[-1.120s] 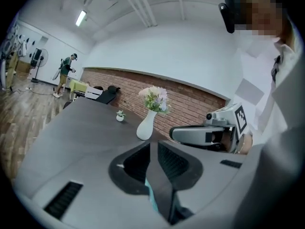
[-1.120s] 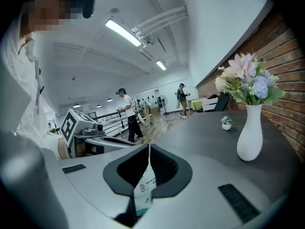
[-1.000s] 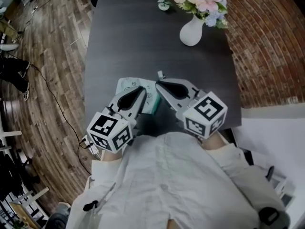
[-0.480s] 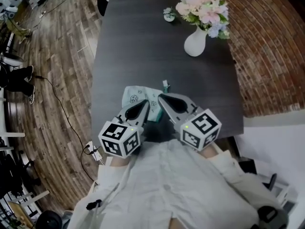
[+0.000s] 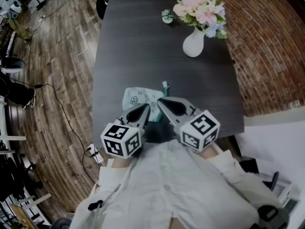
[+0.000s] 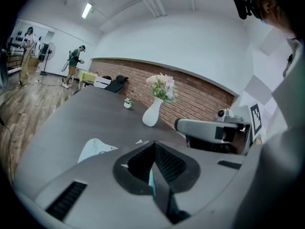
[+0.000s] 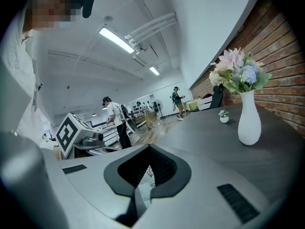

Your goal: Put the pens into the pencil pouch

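Observation:
A mint-green printed pencil pouch lies on the dark table close to me. My left gripper is at its near edge, jaws shut with a teal sliver of pouch fabric pinched between them. My right gripper meets the pouch's right side, shut on printed fabric. A small teal-and-white piece pokes out past the pouch's far right corner; I cannot tell whether it is a pen. No other pen shows. From the left gripper I see the right one's body.
A white vase of flowers stands at the table's far right, with a tiny potted plant behind it. Wooden floor lies left of the table and brick paving to its right. Several people stand far off in the gripper views.
The left gripper has sunk a little and drawn back to the pouch's near edge, so more of the pouch shows beyond it. The right gripper stays at the pouch's right side.

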